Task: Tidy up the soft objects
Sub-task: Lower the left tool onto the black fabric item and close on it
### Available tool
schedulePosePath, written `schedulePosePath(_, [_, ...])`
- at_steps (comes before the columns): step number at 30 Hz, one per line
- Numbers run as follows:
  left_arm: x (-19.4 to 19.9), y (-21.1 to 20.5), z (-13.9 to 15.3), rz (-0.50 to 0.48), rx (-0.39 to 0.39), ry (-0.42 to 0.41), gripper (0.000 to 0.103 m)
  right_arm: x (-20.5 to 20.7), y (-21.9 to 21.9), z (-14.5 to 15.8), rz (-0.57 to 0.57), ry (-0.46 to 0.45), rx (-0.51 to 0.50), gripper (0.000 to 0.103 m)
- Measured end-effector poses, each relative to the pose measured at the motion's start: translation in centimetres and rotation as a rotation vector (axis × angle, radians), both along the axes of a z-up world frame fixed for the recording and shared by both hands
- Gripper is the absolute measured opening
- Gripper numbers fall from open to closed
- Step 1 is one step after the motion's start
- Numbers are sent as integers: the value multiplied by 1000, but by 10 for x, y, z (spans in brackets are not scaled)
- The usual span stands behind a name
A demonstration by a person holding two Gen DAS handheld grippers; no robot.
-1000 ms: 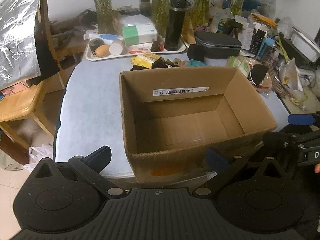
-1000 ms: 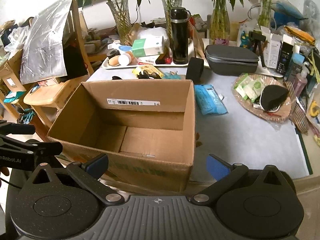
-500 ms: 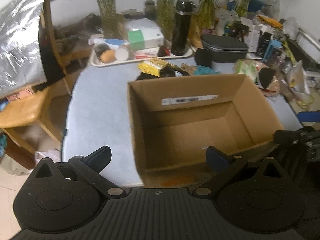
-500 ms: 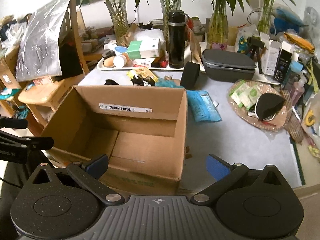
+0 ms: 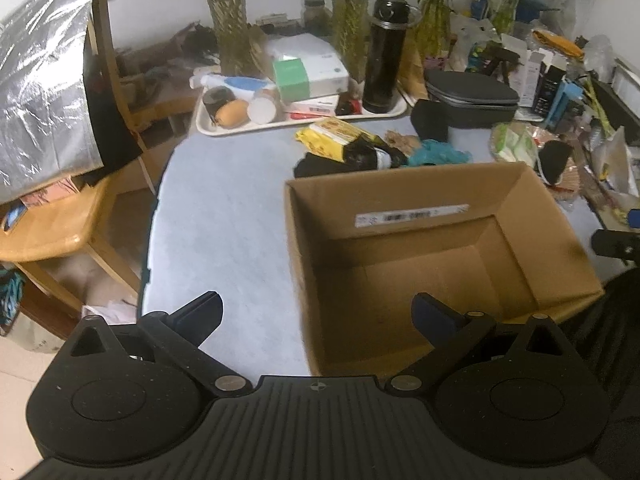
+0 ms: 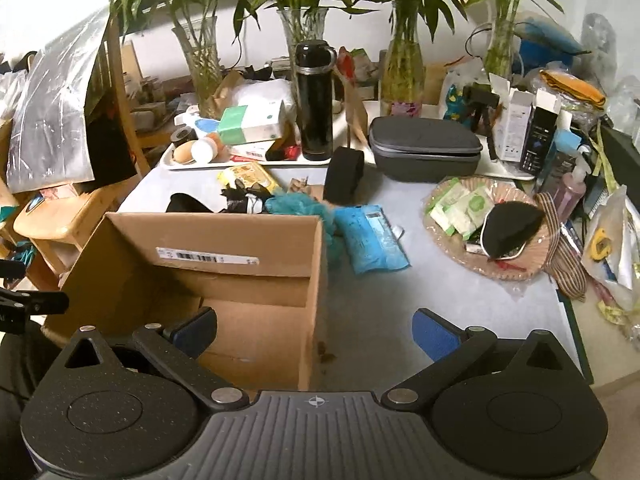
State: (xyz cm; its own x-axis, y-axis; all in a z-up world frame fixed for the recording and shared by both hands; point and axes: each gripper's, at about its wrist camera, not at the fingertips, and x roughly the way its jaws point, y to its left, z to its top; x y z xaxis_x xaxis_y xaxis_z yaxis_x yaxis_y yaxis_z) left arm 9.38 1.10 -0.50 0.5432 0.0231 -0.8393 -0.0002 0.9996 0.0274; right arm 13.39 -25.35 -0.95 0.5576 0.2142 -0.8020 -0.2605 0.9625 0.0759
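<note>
An open cardboard box stands empty on the blue-grey table; it also shows in the right wrist view. Behind it lie soft things: a yellow packet, a black cloth, a teal scrunched cloth and a blue soft pack. My left gripper is open and empty, over the box's near left corner. My right gripper is open and empty, over the box's near right wall.
A white tray with a black flask and boxes stands at the back, beside glass vases. A grey case and a woven plate of packets sit right. A wooden chair stands left of the table.
Both grippers have moved forward and higher over the table. The left view has swung left, the right view right. Both stay open and empty.
</note>
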Motion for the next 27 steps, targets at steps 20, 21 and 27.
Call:
schedulePosePath(20, [61, 51, -2, 85, -151, -39, 103, 52, -7, -20, 52, 70, 115, 103])
schedulePosePath(21, [64, 53, -2, 86, -164, -38, 103, 56, -9, -21, 50, 76, 124, 103])
schedulePosePath(27, [96, 68, -9, 72, -237, -10, 103, 70, -17, -29, 48, 89, 182, 103])
